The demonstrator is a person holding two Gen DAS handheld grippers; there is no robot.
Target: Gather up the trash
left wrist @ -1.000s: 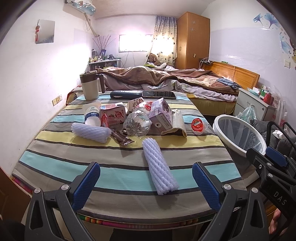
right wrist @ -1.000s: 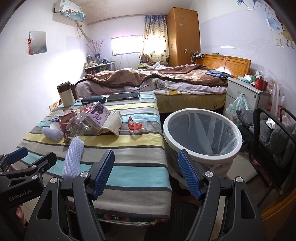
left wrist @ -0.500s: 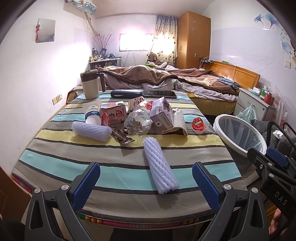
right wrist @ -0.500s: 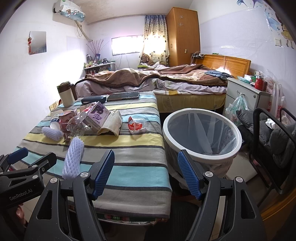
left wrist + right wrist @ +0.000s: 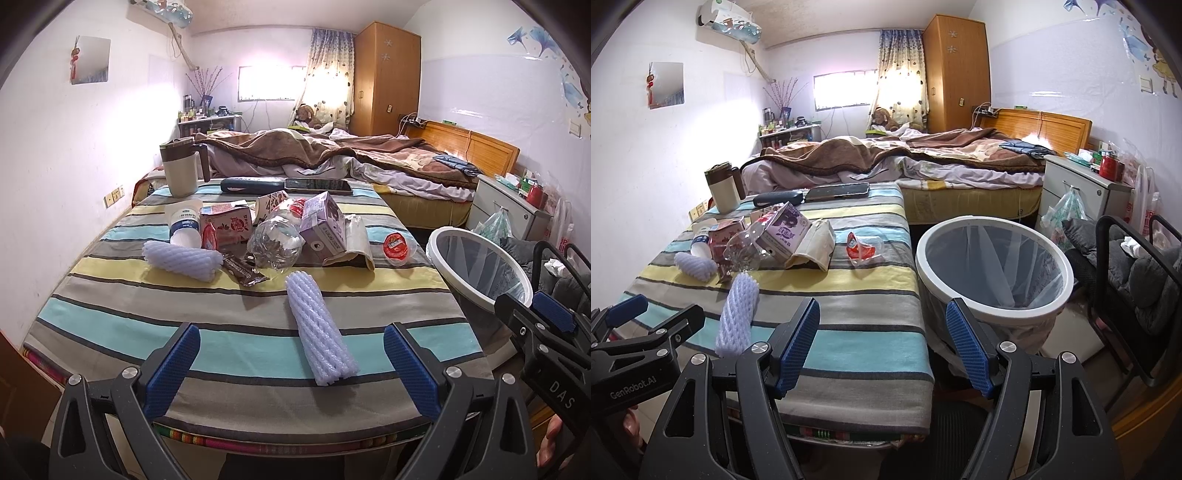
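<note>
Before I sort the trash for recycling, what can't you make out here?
- Carton print on the purple carton: too small in both views.
- Bin bottom: hidden by its liner in the right wrist view; cut by the right gripper in the left.
- Crushed bottle label: hidden by cartons.

near striped table (image 5: 147, 306) bare, foam roll (image 5: 317, 328) ahead
</note>
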